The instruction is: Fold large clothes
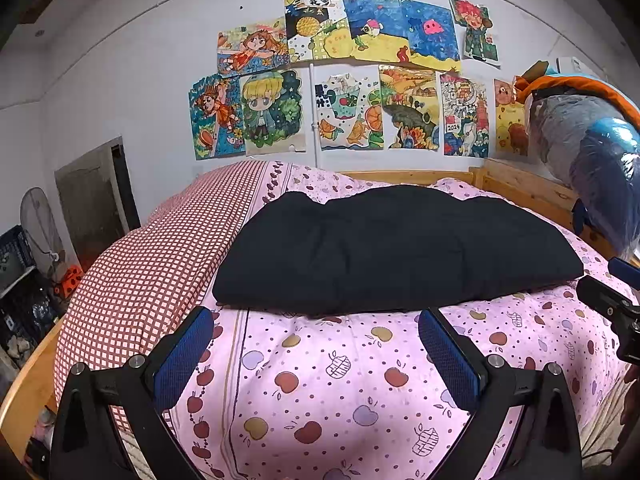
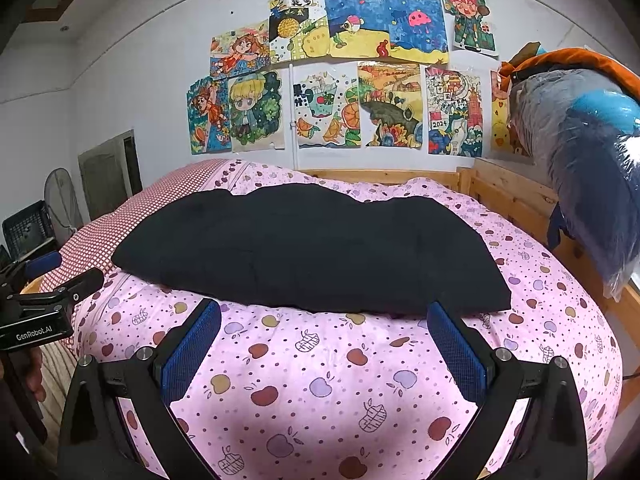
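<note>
- Both my tools released, left tool (image 1: 316, 344) and right tool (image 2: 324, 340) hovering off the black garment's (image 1: 392, 248) near edge.
- I'd pinch both near corners evenly, then fold toward the bed's (image 1: 320, 400) headboard.

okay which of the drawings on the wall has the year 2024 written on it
The bottom-row drawing second from the right, crowded with red and white buildings. It carries a small "2024" label near its lower left; no other picture shows a readable year. It hangs above the bed's wooden headboard.

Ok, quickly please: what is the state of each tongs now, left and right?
Left tongs: open, holding nothing, just short of the black garment.
Right tongs: open, holding nothing.
</note>
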Demonstrator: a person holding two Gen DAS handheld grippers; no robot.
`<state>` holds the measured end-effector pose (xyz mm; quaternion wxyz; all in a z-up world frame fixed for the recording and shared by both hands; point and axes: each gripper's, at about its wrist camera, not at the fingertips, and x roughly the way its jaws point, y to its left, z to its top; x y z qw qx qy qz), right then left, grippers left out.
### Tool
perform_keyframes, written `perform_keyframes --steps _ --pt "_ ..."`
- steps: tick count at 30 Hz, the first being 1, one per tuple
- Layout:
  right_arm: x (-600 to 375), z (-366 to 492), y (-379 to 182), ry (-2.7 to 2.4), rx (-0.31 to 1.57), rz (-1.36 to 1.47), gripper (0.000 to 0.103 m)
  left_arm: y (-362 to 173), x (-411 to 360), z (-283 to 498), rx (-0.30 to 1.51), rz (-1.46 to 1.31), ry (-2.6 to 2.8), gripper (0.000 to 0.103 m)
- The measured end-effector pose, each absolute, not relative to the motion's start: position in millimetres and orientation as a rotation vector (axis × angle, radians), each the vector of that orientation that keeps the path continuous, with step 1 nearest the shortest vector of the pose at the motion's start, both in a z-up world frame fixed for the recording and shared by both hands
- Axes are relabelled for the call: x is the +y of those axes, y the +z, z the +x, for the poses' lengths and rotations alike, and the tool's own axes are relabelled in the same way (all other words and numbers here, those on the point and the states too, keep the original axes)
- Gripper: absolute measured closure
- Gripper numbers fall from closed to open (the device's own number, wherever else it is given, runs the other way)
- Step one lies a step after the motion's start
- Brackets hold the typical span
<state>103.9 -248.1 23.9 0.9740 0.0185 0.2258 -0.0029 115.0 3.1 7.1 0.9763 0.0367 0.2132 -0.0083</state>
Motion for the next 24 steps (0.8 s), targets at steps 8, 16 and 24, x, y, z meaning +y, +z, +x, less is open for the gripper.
perform_keyframes --steps 8,16,24 --pt "-247.1 103.2 24.6 -0.005 0.453 0.037 0.002 10.8 0.6 111.0 0.416 0.084 -0.017 0.000" --pt "-244.3 99.5 28.2 -0.004 0.444 0.038 0.002 11.9 -1.9 107.8 0.413 0.088 -0.015 0.000" --pt "-246.1 98.1 28.1 -0.002 0.443 0.040 0.002 14.9 -3.1 105.1 0.403 0.100 -0.017 0.000"
